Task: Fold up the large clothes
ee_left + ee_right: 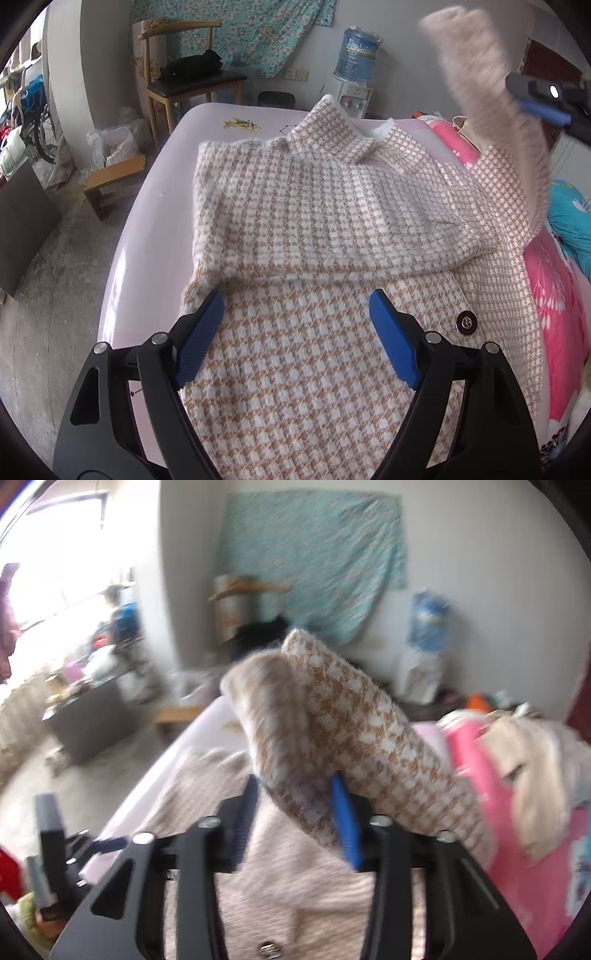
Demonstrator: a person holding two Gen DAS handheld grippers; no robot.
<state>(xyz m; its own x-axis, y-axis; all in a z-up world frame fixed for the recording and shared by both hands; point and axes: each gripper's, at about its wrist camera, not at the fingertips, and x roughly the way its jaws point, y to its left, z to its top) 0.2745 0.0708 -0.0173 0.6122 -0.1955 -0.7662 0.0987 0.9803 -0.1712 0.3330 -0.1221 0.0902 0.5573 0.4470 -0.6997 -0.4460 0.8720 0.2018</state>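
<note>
A beige and white houndstooth sweater [314, 206] lies spread on a pale pink bed [147, 221], collar at the far end, its left side folded in over the body. My left gripper [295, 299] hovers open over the lower body with nothing between its blue pads. The sweater's right sleeve [480, 74] is up in the air, blurred, beside my right gripper [539, 103]. In the right wrist view the sleeve [332, 709] lies across my right gripper [295, 779], draped over the blue pad. The jaws stand apart and do not pinch it.
A pink flowered quilt [554, 295] and other clothes [535, 760] are piled along the bed's right side. A wooden chair [192, 85], a low stool [110, 177] and a water dispenser [356, 74] stand beyond the bed. A metal snap [466, 323] shows on the sweater.
</note>
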